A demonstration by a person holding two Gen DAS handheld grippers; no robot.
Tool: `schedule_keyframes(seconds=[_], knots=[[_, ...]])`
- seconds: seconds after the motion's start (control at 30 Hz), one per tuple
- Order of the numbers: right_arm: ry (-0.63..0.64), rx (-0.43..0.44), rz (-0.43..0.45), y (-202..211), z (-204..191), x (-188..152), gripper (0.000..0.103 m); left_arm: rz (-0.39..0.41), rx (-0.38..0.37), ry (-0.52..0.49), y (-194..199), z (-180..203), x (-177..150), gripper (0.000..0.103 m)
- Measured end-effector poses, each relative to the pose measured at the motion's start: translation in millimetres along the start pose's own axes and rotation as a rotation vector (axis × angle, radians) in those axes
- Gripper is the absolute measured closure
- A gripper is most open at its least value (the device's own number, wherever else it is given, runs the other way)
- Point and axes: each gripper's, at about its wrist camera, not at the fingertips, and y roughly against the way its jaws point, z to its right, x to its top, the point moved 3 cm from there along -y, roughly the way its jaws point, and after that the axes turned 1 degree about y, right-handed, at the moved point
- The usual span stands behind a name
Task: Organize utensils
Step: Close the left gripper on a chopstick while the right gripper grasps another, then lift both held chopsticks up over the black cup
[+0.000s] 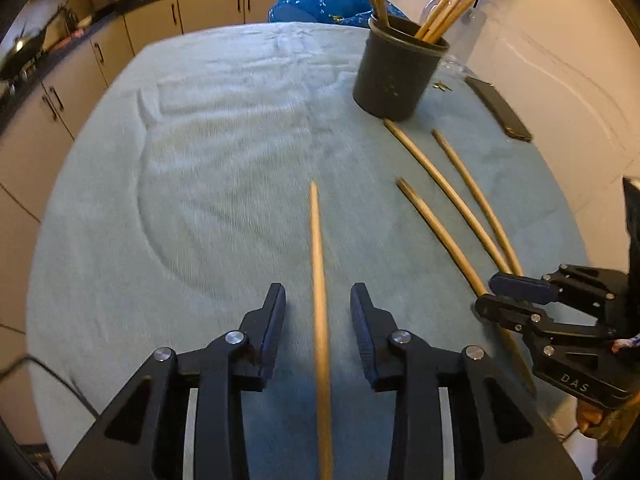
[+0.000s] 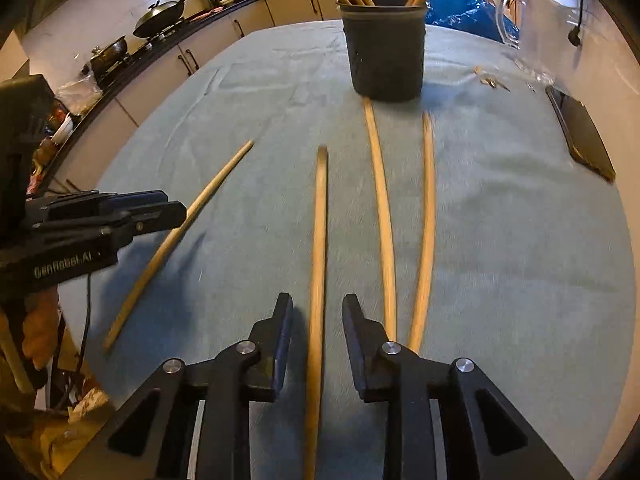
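Left wrist view: left gripper (image 1: 318,312) partly open, straddling 1 chopstick (image 1: 320,300) that lies on the teal cloth (image 1: 200,160), pads clear of it, nothing gripped; likely lined up along the stick for a pinch, and the black holder (image 1: 396,76) with 5 or so sticks already upright sits far right as the drop spot. Right wrist view: right gripper (image 2: 317,316) also partly open around its own chopstick (image 2: 318,248), no contact visible, 2 loose sticks (image 2: 384,208) just right of it running toward the holder (image 2: 386,52).
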Motion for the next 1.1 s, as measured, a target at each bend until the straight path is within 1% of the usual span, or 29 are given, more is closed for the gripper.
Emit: schedule_keyframes(seconds=[0.1,0.13,0.17,0.2,0.23,0.27,0.4,0.53,0.6,0.63,0.7,0.73,0.77,0.8,0.9,1.0,1.03,1.1], knots=[[0.018,-0.027,0.007,-13.8,0.5,19.5,0.076,-0.05,0.028,-0.007,-23.4,-1.8,14.7,0.071],[0.034,-0.042,0.006,-18.8,-0.9,27.7,0.076,-0.03,0.051,-0.015,-25.9,-1.9,21.7,0.071],[0.039,-0.052,0.005,-21.6,-3.1,34.0,0.076,-0.039,0.063,-0.023,-29.1,-2.1,26.8,0.075],[0.046,-0.057,-0.002,-25.3,-3.5,40.2,0.076,-0.051,0.065,-0.028,-31.4,-1.7,30.6,0.076],[0.056,-0.062,-0.003,-27.5,-3.4,43.9,0.078,-0.055,0.064,-0.039,-32.6,-1.3,36.3,0.08],[0.074,-0.074,-0.008,-31.3,-5.1,49.7,0.081,-0.061,0.062,-0.042,-34.0,-2.0,39.9,0.081],[0.111,-0.102,-0.034,-42.4,-8.3,68.0,0.081,-0.075,0.061,-0.047,-36.3,-9.5,51.1,0.082],[0.151,-0.143,-0.078,-51.0,-14.1,82.3,0.081,-0.094,0.069,-0.1,-36.5,-8.4,55.1,0.081],[0.147,-0.153,-0.094,-54.5,-15.6,88.2,0.082,-0.096,0.07,-0.121,-37.2,-9.7,53.6,0.081],[0.141,-0.156,-0.096,-56.1,-16.5,90.7,0.084,-0.09,0.066,-0.123,-36.9,-9.3,54.2,0.081],[0.126,-0.156,-0.087,-58.0,-19.5,94.0,0.093,-0.066,0.054,-0.114,-35.7,-10.4,52.2,0.085],[0.121,-0.162,-0.074,-58.4,-21.1,94.3,0.095,-0.049,0.057,-0.107,-34.6,-10.8,51.3,0.096],[0.122,-0.169,-0.07,-59.8,-23.6,95.0,0.096,-0.04,0.055,-0.098,-31.5,-12.5,48.3,0.098],[0.119,-0.174,-0.066,-60.0,-25.5,95.2,0.096,-0.027,0.04,-0.077,-26.3,-16.1,45.5,0.098],[0.06,-0.118,-0.013,-50.1,-24.4,95.3,0.096,0.048,0.012,-0.029,-3.7,-25.7,45.0,0.098],[0.011,-0.07,0.079,-22.7,-21.9,97.0,0.096,0.141,-0.003,0.008,32.7,-33.6,45.0,0.098],[-0.002,-0.052,0.123,-8.9,-22.3,97.4,0.096,0.186,-0.007,0.019,50.1,-35.9,44.1,0.098],[-0.014,-0.035,0.178,8.7,-23.1,97.0,0.096,0.234,-0.014,0.032,69.5,-38.0,44.0,0.098]])
